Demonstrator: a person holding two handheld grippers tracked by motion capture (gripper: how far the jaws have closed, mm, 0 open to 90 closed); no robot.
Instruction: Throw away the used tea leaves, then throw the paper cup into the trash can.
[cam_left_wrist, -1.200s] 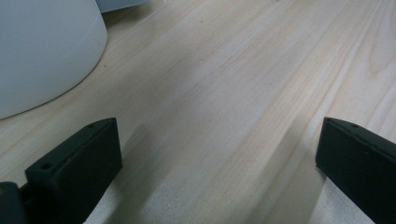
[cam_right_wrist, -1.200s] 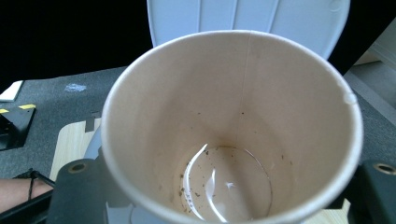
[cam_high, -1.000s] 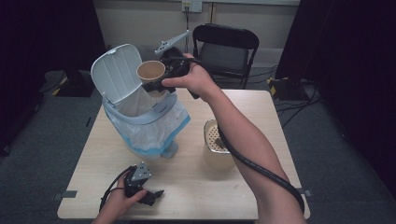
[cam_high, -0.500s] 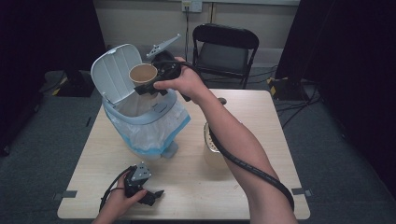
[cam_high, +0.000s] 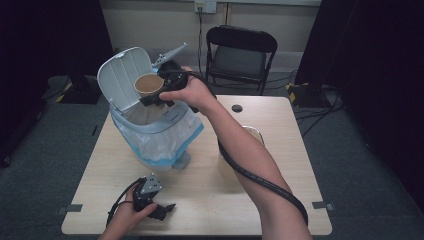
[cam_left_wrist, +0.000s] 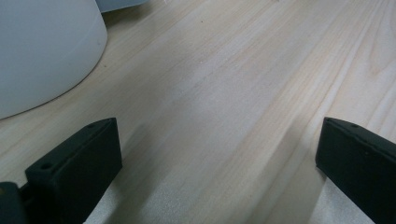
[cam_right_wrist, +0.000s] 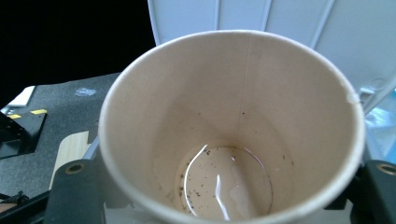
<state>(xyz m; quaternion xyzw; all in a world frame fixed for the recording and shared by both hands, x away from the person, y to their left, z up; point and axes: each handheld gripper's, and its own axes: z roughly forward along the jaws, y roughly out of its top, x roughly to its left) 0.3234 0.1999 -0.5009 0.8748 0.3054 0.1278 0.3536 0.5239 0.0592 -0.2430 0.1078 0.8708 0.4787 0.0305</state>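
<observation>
A brown paper cup (cam_high: 148, 85) hangs over the mouth of a white bin (cam_high: 150, 127), just in front of its raised lid (cam_high: 120, 75). My right gripper (cam_high: 152, 96) is shut on the cup. In the right gripper view the cup (cam_right_wrist: 233, 116) sits between the two jaws, with a little liquid and dark specks at its bottom (cam_right_wrist: 226, 182). My left gripper (cam_high: 159, 206) rests on the table near the front edge. In the left gripper view it (cam_left_wrist: 219, 163) is open, jaws wide apart over bare wood.
The bin is lined with a blue-and-white bag (cam_high: 165, 145). Right of it, a pale cup-like container (cam_high: 252, 134) stands partly hidden behind the forearm. A black folding chair (cam_high: 242, 52) is beyond the wooden table (cam_high: 210, 200). A white rounded object (cam_left_wrist: 42, 56) lies beside the left gripper.
My right gripper has carried the cup left and slightly down, closer to the bin's lid. The left gripper has not moved.
</observation>
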